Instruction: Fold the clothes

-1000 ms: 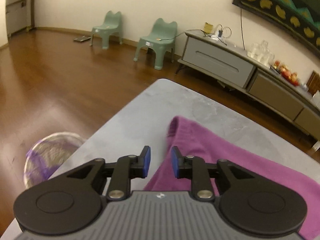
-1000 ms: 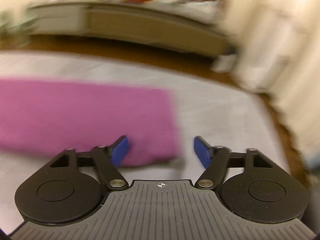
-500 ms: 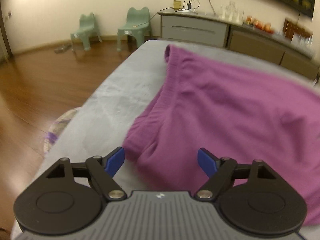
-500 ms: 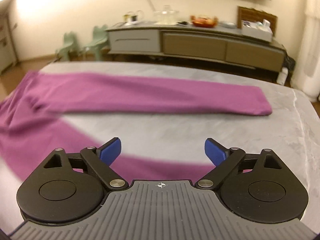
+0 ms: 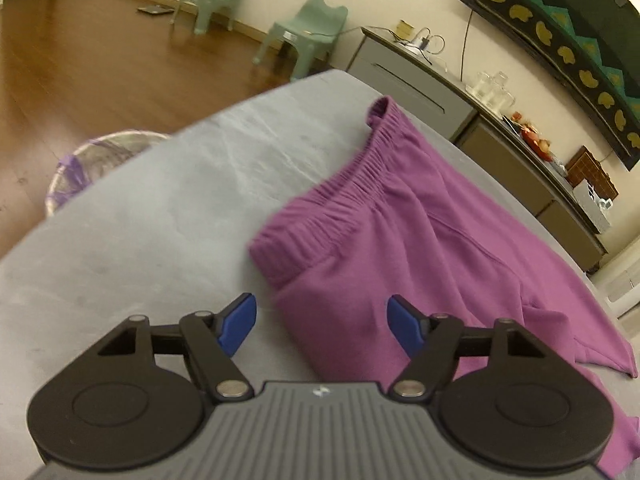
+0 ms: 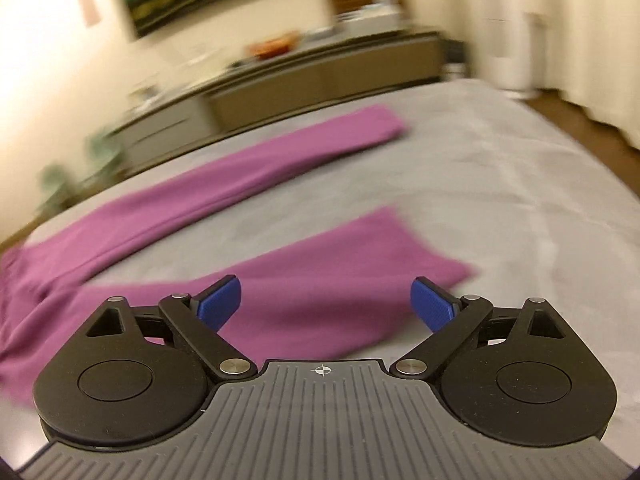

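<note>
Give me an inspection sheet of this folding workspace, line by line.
Surface: grey table, wrinkled covering.
Job's things: purple trousers lying flat, waistband toward the left claw, both legs spread apart in the right wrist view.
Clutter: nothing seen on the table.
Grippers: left claw open over the waistband corner; right claw open above the near leg.
Cables: wires on the sideboard.
Surroundings: two green chairs, basket on the wooden floor, wall hanging.

Right gripper wide open, empty — above purple trousers on grey surface.
</note>
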`<state>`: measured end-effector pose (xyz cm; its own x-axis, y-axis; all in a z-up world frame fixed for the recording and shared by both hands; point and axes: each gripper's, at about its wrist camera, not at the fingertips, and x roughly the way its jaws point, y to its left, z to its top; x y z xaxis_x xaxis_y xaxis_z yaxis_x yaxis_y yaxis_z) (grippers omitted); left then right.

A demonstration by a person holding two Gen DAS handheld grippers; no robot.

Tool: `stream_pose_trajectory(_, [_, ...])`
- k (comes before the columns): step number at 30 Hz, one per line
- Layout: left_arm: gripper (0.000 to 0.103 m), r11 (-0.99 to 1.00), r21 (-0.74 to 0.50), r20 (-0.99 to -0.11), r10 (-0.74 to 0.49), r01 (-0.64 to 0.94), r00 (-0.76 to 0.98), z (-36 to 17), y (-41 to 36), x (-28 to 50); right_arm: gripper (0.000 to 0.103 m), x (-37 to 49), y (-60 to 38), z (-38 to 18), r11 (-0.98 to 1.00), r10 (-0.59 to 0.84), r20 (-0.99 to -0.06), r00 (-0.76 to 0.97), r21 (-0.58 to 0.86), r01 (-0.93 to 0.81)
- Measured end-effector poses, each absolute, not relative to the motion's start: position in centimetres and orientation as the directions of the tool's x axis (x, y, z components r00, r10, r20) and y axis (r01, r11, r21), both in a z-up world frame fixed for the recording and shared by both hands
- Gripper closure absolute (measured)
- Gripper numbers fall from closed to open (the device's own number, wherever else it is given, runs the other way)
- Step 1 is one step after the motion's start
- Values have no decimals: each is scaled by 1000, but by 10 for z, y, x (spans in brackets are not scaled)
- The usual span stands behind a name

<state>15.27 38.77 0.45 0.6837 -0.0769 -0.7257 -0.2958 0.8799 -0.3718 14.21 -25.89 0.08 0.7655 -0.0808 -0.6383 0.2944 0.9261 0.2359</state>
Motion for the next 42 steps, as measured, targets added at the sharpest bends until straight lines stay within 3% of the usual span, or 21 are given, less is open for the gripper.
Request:
stream_pose_trajectory(3, [34, 883, -368, -715, -68, -292, 695, 2, 380, 164, 10, 145, -274, -10, 908, -132, -661, 739, 219, 358])
stream_pose_trajectory(4, [47, 881, -373, -713, -71, -292, 697, 1, 378, 167, 14, 149, -275, -14, 910, -126, -671, 730, 215, 354])
stream_pose_trajectory(5, [63, 878, -379, -711, -74, -293, 699, 1, 377, 170, 24, 154, -275, -18, 916, -119, -685, 719, 204, 346])
stream_pose_trajectory(6, [90, 868, -395, -706, -77, -300, 704, 1, 379, 168, 32, 159, -273, -22, 922, -116, -700, 705, 188, 338])
stream_pose_trajectory(8, [94, 835, -442, -688, -83, -326, 721, 4, 386, 159, 103, 168, -271, -29, 932, -112, -723, 682, 162, 325])
stream_pose_trajectory(10, [95, 799, -489, -671, -88, -350, 737, 7, 394, 150, 103, 171, -273, -27, 932, -112, -714, 691, 166, 323])
stream_pose_trajectory(15, [95, 716, -572, -645, -91, -401, 759, 13, 412, 128, 103, 119, -292, 18, 901, -99, -592, 799, 288, 325])
stream_pose_trajectory(19, [94, 753, -502, -698, -63, -425, 713, 14, 413, 124, 102, 107, -289, 0, 916, -57, -691, 721, 250, 312])
stream_pose_trajectory(21, [91, 767, -476, -709, -45, -430, 704, 18, 411, 122, 92, 111, -284, -1, 932, -84, -704, 706, 195, 305])
stream_pose_trajectory(23, [88, 780, -449, -720, -27, -435, 694, 21, 410, 121, 62, 108, -289, 7, 923, -147, -668, 730, 173, 344])
stream_pose_trajectory(27, [79, 804, -395, -739, 9, -444, 674, 27, 407, 119, 51, 134, -301, 16, 934, -156, -637, 755, 154, 323])
stream_pose_trajectory(29, [78, 815, -367, -747, 28, -448, 664, 31, 405, 118, 39, 160, -306, 7, 954, -110, -665, 739, 138, 266])
stream_pose_trajectory(30, [77, 820, -353, -751, 38, -449, 659, 32, 404, 117, 38, 173, -306, 0, 964, -84, -682, 726, 130, 233])
stream_pose_trajectory(36, [76, 870, -252, -764, 89, -423, 639, 36, 381, 126, 42, 214, -294, -30, 992, 29, -745, 666, 105, 75])
stream_pose_trajectory(37, [76, 867, -248, -769, 96, -432, 633, 34, 382, 129, 48, 217, -288, -33, 995, 42, -747, 664, 93, 42])
stream_pose_trajectory(38, [76, 864, -243, -773, 102, -441, 626, 31, 383, 131, 78, 218, -282, -34, 997, 52, -746, 664, 79, 10])
stream_pose_trajectory(39, [77, 860, -238, -778, 108, -450, 619, 28, 384, 134, 96, 220, -278, -33, 997, 71, -748, 660, 79, -17])
stream_pose_trajectory(42, [78, 858, -196, -787, 151, -474, 599, 25, 383, 137, 101, 224, -272, -24, 999, 47, -738, 673, 39, -26])
